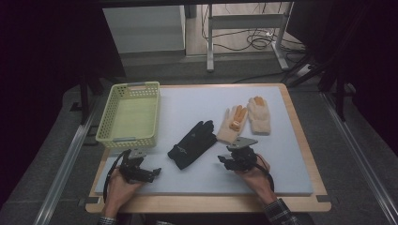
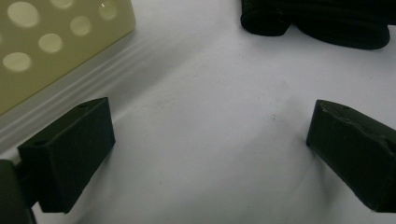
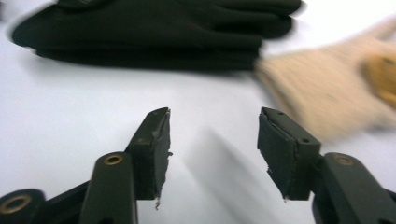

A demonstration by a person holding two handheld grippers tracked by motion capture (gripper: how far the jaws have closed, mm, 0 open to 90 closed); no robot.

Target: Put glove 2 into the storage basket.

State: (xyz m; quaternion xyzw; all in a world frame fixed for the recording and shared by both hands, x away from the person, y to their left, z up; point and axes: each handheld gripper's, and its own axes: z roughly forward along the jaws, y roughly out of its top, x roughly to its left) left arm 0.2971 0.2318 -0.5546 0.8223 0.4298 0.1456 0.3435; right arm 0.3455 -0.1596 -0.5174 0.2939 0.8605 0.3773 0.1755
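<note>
Both grippers rest on the white tabletop [image 1: 206, 178], jaws open and empty, flanking the black fabric glove [image 1: 191, 144].

The left gripper [image 1: 149, 172] lies near the pale green perforated basket [image 1: 130, 115]; the right gripper [image 1: 225, 161] is just below the 2 beige knit gloves [image 1: 246, 119].

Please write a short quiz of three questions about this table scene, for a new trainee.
1. True or false: the green basket has a glove inside it.
2. Which thing lies between the basket and the two beige gloves? A) the black glove B) a towel C) a cup
3. Fill in: the left gripper and the right gripper both have their jaws ____ over the white mat.

Key: 1 false, the basket holds nothing. 2 A. 3 open, with nothing between them.
</note>
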